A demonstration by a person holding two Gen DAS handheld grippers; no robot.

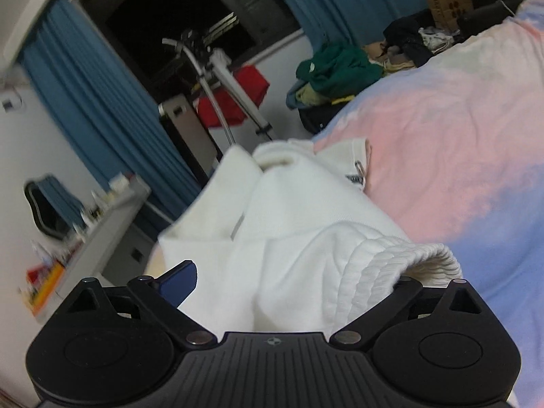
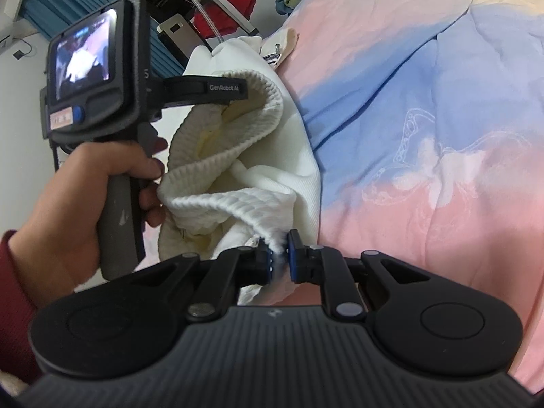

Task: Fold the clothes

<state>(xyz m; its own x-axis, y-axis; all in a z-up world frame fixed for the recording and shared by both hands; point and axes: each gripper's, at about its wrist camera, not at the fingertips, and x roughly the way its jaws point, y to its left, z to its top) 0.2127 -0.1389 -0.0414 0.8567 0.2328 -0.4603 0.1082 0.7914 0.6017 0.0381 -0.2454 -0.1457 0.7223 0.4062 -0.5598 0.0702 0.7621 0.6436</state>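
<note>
Your right claw (image 2: 279, 261) is clamped on the ribbed hem of the white sweater (image 2: 272, 176), lifting it above the bed (image 2: 425, 136) so it hangs flat for folding. Your left claw (image 1: 292, 282) stands wide, the hem draped between its fingers.

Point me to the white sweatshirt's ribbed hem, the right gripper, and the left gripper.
white sweatshirt (image 2: 258, 102): right wrist view, on the ribbed hem's upper curve.
right gripper (image 2: 280, 260): right wrist view, between the blue pads pinching the hem.
left gripper (image 2: 204, 90): right wrist view, on its black finger reaching into the hem.
</note>
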